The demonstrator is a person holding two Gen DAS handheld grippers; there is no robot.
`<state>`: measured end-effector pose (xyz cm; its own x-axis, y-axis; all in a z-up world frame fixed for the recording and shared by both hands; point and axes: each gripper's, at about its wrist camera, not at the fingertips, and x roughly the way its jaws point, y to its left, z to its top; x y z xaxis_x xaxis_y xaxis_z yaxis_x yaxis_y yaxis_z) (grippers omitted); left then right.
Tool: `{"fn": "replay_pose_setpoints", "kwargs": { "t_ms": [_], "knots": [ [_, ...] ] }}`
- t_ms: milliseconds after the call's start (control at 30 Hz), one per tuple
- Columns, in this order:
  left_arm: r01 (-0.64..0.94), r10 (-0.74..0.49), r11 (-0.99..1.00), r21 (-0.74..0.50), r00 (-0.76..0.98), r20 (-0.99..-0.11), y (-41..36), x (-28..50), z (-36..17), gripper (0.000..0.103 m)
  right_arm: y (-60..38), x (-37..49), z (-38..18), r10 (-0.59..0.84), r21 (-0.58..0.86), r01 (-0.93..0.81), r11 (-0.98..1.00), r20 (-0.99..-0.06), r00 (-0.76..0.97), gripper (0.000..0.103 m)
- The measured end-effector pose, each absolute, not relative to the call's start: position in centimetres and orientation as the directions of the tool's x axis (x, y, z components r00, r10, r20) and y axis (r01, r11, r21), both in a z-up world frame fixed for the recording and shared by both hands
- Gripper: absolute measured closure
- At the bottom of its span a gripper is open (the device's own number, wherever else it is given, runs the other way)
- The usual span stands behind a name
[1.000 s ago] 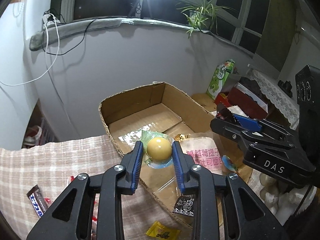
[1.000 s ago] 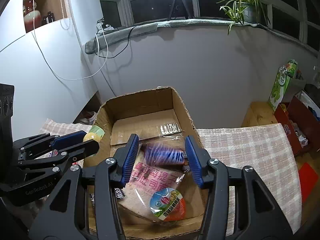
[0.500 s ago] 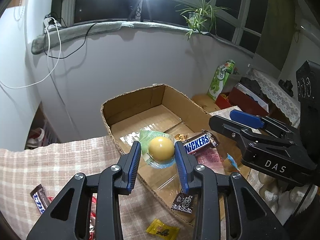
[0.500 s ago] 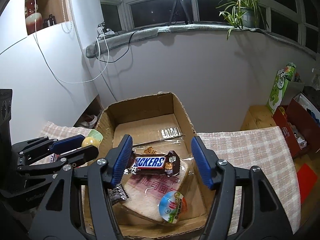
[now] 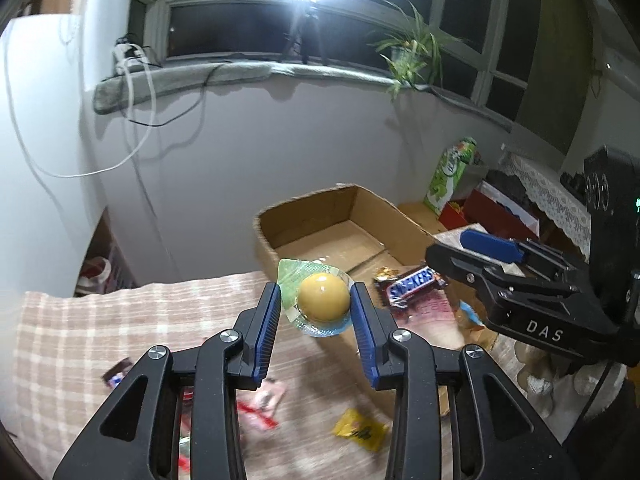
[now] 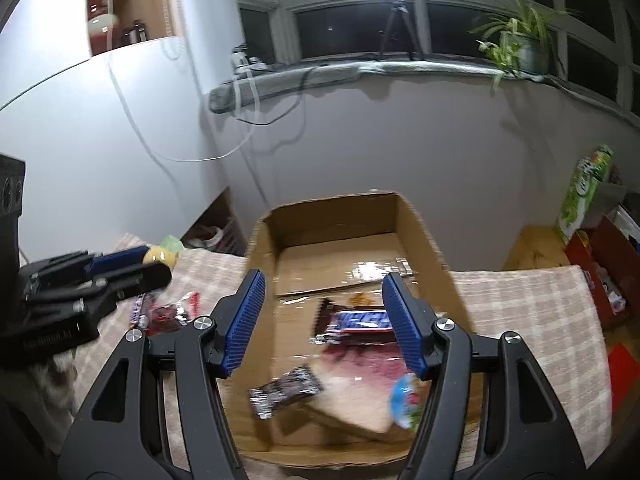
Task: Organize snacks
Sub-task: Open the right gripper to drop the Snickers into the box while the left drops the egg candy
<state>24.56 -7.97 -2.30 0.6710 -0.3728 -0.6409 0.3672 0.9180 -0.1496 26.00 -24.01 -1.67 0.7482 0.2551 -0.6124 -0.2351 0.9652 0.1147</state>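
A yellow jelly cup (image 5: pixel 322 298) with a green lid hangs over the near left corner of the cardboard box (image 5: pixel 304 204), and my left gripper (image 5: pixel 317 312) is shut on it. From the right wrist view that gripper (image 6: pixel 158 264) and its jelly cup (image 6: pixel 162 254) sit left of the box (image 6: pixel 332 200). My right gripper (image 6: pixel 325 280) stands open above the box with nothing between its fingers; it also shows at the right (image 5: pixel 448 246). Inside the box, a Snickers bar (image 6: pixel 360 320) lies on a pink bread packet (image 6: pixel 360 396).
The box also holds a dark wrapper (image 6: pixel 286 394) and a round blue-lidded cup (image 6: pixel 404 400). On the checked cloth (image 5: pixel 120 328) lie a yellow packet (image 5: pixel 360 434) and red-white wrappers (image 5: pixel 256 412). A green carton (image 5: pixel 452 176) and red boxes stand beyond the table at right.
The right gripper let go of the Snickers bar, which now lies in the box, and drew back with wider jaws. The left gripper pulled back from over the box, still holding the jelly cup.
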Motion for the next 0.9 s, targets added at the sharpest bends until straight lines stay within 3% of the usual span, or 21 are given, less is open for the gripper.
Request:
{"fn": "replay_pose_setpoints", "kwargs": {
  "t_ms": [267,733,800,867,900],
  "knots": [
    [0.329,-0.352,0.932,-0.156,0.706,-0.615,-4.5,24.1,-1.9,0.069,-21.7,24.9,-1.1,0.257,0.065,-0.273,0.960,-0.594,0.762,0.039],
    [0.461,-0.474,0.864,-0.201,0.613,-0.632,-12.2,24.7,-3.2,0.068,-26.4,25.3,0.0,0.224,0.129,-0.182,0.975,-0.570,0.791,0.039],
    [0.466,-0.477,0.862,-0.202,0.608,-0.635,-12.6,24.6,-3.4,0.061,-26.7,25.3,0.1,0.223,0.134,-0.178,0.975,-0.568,0.792,0.039],
    [0.460,-0.474,0.864,-0.205,0.607,-0.638,-12.9,24.5,-3.4,0.038,-26.9,25.3,0.1,0.225,0.137,-0.178,0.974,-0.568,0.792,0.039],
    [0.456,-0.472,0.866,-0.205,0.611,-0.636,-12.9,24.5,-3.3,0.037,-26.9,25.3,0.1,0.225,0.137,-0.178,0.974,-0.568,0.792,0.039]
  ]
}}
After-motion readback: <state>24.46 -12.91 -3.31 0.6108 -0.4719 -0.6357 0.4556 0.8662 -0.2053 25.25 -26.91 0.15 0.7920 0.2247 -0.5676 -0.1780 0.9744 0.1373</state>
